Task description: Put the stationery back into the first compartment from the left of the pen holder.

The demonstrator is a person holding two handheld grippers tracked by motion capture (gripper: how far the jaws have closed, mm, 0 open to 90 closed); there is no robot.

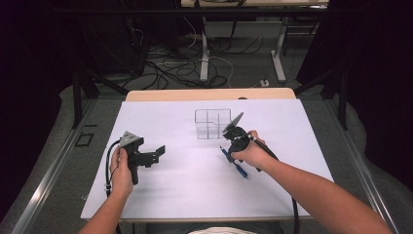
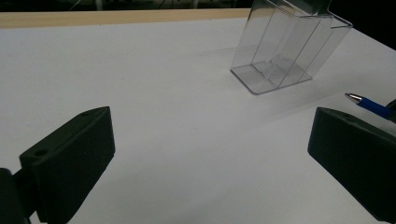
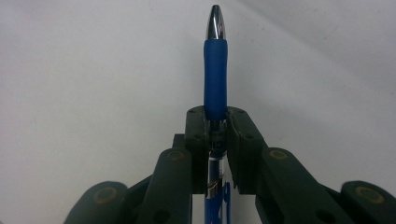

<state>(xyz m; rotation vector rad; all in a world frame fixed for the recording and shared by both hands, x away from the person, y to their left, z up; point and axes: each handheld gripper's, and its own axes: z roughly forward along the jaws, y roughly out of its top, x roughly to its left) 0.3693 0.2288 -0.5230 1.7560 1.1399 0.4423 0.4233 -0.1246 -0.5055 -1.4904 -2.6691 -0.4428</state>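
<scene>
Right gripper (image 3: 215, 128): jaws clamped on a blue pen (image 3: 215, 79), pads pressing the barrel just behind the blue grip; silver tip points away from the gripper, over the white mat (image 3: 84, 70). In the high view the right gripper (image 1: 233, 146) sits near mat centre, the pen (image 1: 234, 162) slanting along the mat, close to it or on it; contact unclear. Clear organizer (image 1: 213, 123) stands upright just beyond the right gripper, apart from it. Left gripper (image 1: 157, 152) at mat's left, well apart from the pen, jaws spread wide with nothing between them.
</scene>
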